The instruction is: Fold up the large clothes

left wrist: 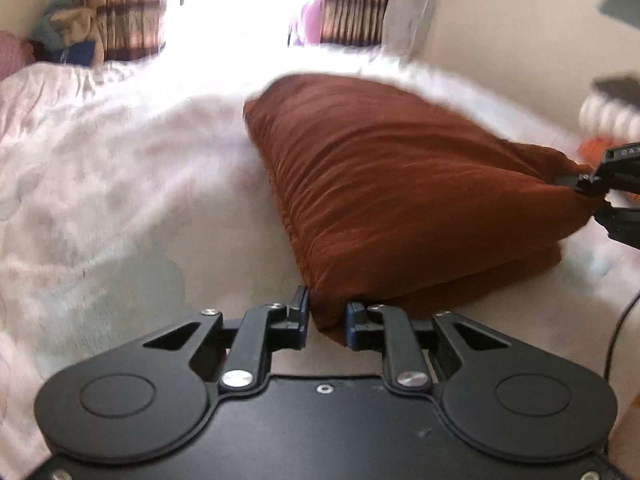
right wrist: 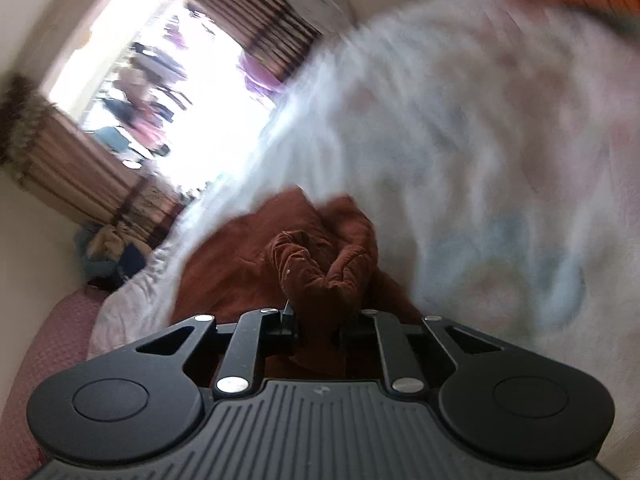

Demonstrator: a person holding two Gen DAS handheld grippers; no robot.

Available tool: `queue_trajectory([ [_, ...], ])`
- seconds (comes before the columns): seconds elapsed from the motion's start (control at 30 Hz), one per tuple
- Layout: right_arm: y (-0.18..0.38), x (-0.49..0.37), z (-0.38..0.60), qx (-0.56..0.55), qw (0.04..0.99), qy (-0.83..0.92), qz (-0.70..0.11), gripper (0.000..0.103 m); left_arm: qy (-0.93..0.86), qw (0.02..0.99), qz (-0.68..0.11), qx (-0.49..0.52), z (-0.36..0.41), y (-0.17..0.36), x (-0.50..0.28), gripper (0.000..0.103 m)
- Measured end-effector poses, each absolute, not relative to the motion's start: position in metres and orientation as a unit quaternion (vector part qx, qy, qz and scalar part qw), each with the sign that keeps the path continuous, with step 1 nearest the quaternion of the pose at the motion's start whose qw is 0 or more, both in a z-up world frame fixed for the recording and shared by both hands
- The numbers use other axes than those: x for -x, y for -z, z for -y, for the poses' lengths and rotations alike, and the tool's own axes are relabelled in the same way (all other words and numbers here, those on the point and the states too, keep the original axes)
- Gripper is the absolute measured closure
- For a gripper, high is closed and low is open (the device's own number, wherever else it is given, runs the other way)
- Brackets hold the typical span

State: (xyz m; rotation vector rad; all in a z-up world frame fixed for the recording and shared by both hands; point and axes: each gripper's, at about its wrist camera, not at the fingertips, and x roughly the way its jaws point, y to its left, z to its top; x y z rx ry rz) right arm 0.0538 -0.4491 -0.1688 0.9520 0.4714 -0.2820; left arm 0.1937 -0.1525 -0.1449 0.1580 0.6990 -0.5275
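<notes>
Blurred pale bedspread [left wrist: 100, 168]. On it, a rust-brown garment [left wrist: 400, 184] runs lengthwise toward the window [left wrist: 240, 8]; left hand-held gripper [left wrist: 328, 322] and right hand-held gripper [right wrist: 320, 326] each pinch a near corner.

Daylight blows out the window [left wrist: 240, 8] — motion blur smears the bedding [right wrist: 460, 140], fisheye edges bend.

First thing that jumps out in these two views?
The rust-brown garment, lying partly folded on the pale floral bedsheet, dominates the left wrist view. The left tool pinches its near corner and the right tool grips its far right corner. Behind the bed, a blown-out bright window sits between striped brown curtains.
</notes>
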Motion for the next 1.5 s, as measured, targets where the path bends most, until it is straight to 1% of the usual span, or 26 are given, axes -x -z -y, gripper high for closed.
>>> queue_trajectory([
  [0.07, 0.195, -0.058, 0.450, -0.463, 0.845, 0.128, -0.237, 0.086, 0.244, 0.890, -0.374, -0.091, 0.156, 0.173, -0.205, 0.083],
  [0.1, 0.202, -0.057, 0.449, -0.468, 0.844, 0.121, -0.234, 0.085, 0.242, 0.887, -0.384, -0.086, 0.153, 0.186, -0.208, 0.080],
  [0.17, 0.207, -0.050, 0.450, -0.478, 0.844, 0.109, -0.218, 0.078, 0.259, 0.882, -0.389, -0.060, 0.142, 0.186, -0.209, 0.078],
  [0.2, 0.206, -0.048, 0.452, -0.478, 0.845, 0.101, -0.218, 0.071, 0.268, 0.879, -0.392, -0.046, 0.136, 0.181, -0.209, 0.074],
  [0.27, 0.200, -0.044, 0.461, -0.490, 0.840, 0.082, -0.218, 0.063, 0.293, 0.866, -0.404, -0.021, 0.119, 0.168, -0.210, 0.073],
  [0.33, 0.184, -0.042, 0.468, -0.487, 0.842, 0.068, -0.223, 0.041, 0.317, 0.859, -0.401, -0.010, 0.100, 0.156, -0.207, 0.066],
  [0.43, 0.145, -0.045, 0.472, -0.422, 0.875, 0.071, -0.226, 0.040, 0.313, 0.863, -0.395, 0.019, 0.068, 0.139, -0.217, 0.063],
  [0.5, 0.116, -0.054, 0.470, -0.372, 0.901, 0.074, -0.211, 0.040, 0.303, 0.863, -0.396, 0.078, 0.054, 0.131, -0.232, 0.060],
  [0.53, 0.106, -0.062, 0.469, -0.356, 0.909, 0.071, -0.205, 0.037, 0.299, 0.862, -0.396, 0.107, 0.052, 0.129, -0.241, 0.060],
  [0.6, 0.089, -0.092, 0.468, -0.338, 0.916, 0.055, -0.209, 0.036, 0.292, 0.859, -0.390, 0.156, 0.056, 0.125, -0.265, 0.061],
  [0.77, 0.087, -0.174, 0.466, -0.316, 0.907, 0.051, -0.273, 0.036, 0.297, 0.836, -0.390, 0.247, 0.098, 0.126, -0.299, 0.060],
  [0.87, 0.100, -0.206, 0.466, -0.326, 0.889, 0.046, -0.317, 0.037, 0.303, 0.830, -0.398, 0.248, 0.121, 0.127, -0.310, 0.060],
  [0.9, 0.104, -0.208, 0.462, -0.326, 0.888, 0.043, -0.321, 0.043, 0.305, 0.830, -0.400, 0.242, 0.127, 0.127, -0.312, 0.060],
  [0.93, 0.104, -0.208, 0.459, -0.320, 0.890, 0.041, -0.321, 0.075, 0.305, 0.832, -0.399, 0.238, 0.129, 0.125, -0.313, 0.057],
  [0.97, 0.101, -0.206, 0.457, -0.314, 0.894, 0.037, -0.316, 0.090, 0.304, 0.835, -0.395, 0.233, 0.131, 0.124, -0.311, 0.056],
  [1.0, 0.095, -0.198, 0.454, -0.317, 0.900, 0.032, -0.299, 0.094, 0.304, 0.837, -0.393, 0.228, 0.132, 0.123, -0.309, 0.056],
  [1.1, 0.077, -0.167, 0.450, -0.306, 0.920, 0.026, -0.242, 0.097, 0.310, 0.839, -0.391, 0.217, 0.135, 0.119, -0.307, 0.055],
  [1.17, 0.077, -0.149, 0.451, -0.301, 0.925, 0.053, -0.225, 0.097, 0.319, 0.836, -0.392, 0.213, 0.139, 0.119, -0.311, 0.054],
  [1.23, 0.093, -0.147, 0.459, -0.292, 0.922, 0.076, -0.244, 0.097, 0.324, 0.837, -0.392, 0.203, 0.145, 0.119, -0.311, 0.051],
  [1.27, 0.108, -0.152, 0.467, -0.306, 0.910, 0.087, -0.265, 0.097, 0.326, 0.838, -0.393, 0.194, 0.149, 0.120, -0.311, 0.050],
  [1.33, 0.138, -0.160, 0.479, -0.327, 0.892, 0.098, -0.296, 0.097, 0.321, 0.844, -0.396, 0.164, 0.160, 0.125, -0.314, 0.041],
  [1.4, 0.156, -0.159, 0.485, -0.353, 0.880, 0.100, -0.301, 0.096, 0.319, 0.849, -0.396, 0.146, 0.168, 0.129, -0.315, 0.040],
  [1.47, 0.162, -0.156, 0.485, -0.368, 0.876, 0.099, -0.296, 0.095, 0.315, 0.853, -0.395, 0.132, 0.172, 0.131, -0.316, 0.040],
  [1.5, 0.160, -0.159, 0.483, -0.367, 0.877, 0.099, -0.295, 0.092, 0.313, 0.852, -0.397, 0.134, 0.171, 0.132, -0.317, 0.039],
])
